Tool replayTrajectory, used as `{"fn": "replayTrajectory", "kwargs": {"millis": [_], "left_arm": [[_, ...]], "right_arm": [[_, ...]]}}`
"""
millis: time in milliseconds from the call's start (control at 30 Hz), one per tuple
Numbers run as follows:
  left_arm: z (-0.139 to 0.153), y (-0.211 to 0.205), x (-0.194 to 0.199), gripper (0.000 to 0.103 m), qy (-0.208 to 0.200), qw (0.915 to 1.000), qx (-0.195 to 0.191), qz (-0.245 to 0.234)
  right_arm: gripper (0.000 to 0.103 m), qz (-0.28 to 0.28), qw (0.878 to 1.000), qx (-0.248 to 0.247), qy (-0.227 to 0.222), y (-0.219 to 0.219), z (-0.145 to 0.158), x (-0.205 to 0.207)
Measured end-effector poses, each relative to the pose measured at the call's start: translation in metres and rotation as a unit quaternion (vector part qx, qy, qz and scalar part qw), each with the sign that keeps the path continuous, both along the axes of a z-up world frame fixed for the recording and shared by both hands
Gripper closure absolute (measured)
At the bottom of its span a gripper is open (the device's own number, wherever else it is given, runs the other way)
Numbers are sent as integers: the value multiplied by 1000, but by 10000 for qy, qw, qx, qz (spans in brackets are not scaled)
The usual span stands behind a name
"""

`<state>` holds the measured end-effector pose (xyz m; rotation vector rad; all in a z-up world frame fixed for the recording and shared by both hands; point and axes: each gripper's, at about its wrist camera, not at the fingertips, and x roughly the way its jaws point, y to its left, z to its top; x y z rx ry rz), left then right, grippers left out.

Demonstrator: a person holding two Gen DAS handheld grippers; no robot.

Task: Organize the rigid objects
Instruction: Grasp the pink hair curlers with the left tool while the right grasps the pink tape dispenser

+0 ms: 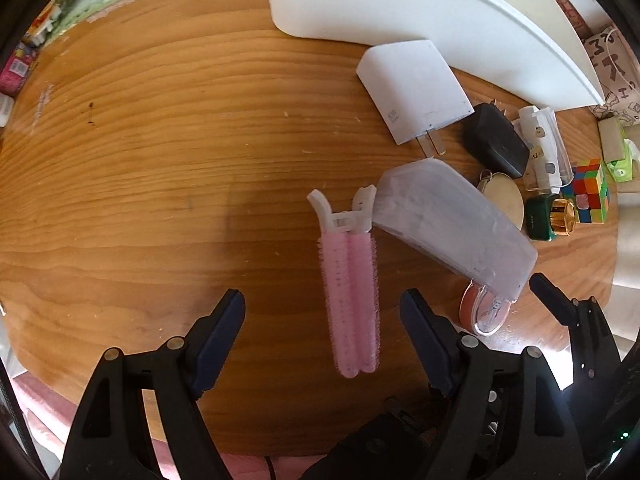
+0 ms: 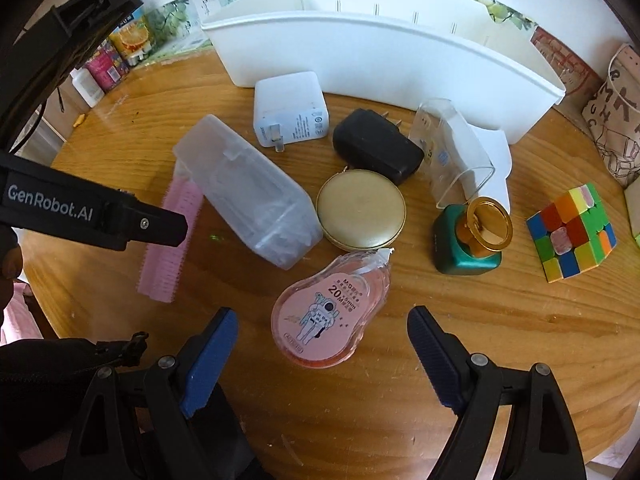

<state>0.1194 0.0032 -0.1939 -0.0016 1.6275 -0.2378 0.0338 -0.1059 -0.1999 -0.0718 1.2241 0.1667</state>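
My left gripper (image 1: 322, 316) is open and empty, its jaws on either side of a pink hair-roller clip (image 1: 352, 276) lying on the wooden table. My right gripper (image 2: 322, 340) is open and empty, its jaws on either side of a pink correction-tape dispenser (image 2: 326, 312), also in the left wrist view (image 1: 484, 308). A frosted plastic case (image 2: 248, 196) lies between clip (image 2: 168, 240) and a gold round compact (image 2: 360, 210). A white bin (image 2: 384, 52) stands at the back.
In front of the bin lie a white charger (image 2: 290, 108), a black charger (image 2: 376, 146), a clear tube box (image 2: 452, 148), a green perfume bottle with gold cap (image 2: 470, 240) and a Rubik's cube (image 2: 572, 232). The left gripper's arm (image 2: 92, 212) reaches in from the left.
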Motion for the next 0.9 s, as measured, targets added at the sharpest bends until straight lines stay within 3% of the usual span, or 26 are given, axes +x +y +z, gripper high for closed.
{"fn": "replayTrajectory", "kwargs": {"millis": [467,633,900], "left_arm": [[-13,-2,12,51,242,9995,-210,62],[-13,-1,15,68,238,9993,-255,109],[-1,12,21,73,260,9989,-357,179]], "right_arm": [[16,55,9999,-87,84,3,-10,10],[24,114,9998,-104,145,9,-15,13],[36,94,9998,-169,58,13,-15,16]]}}
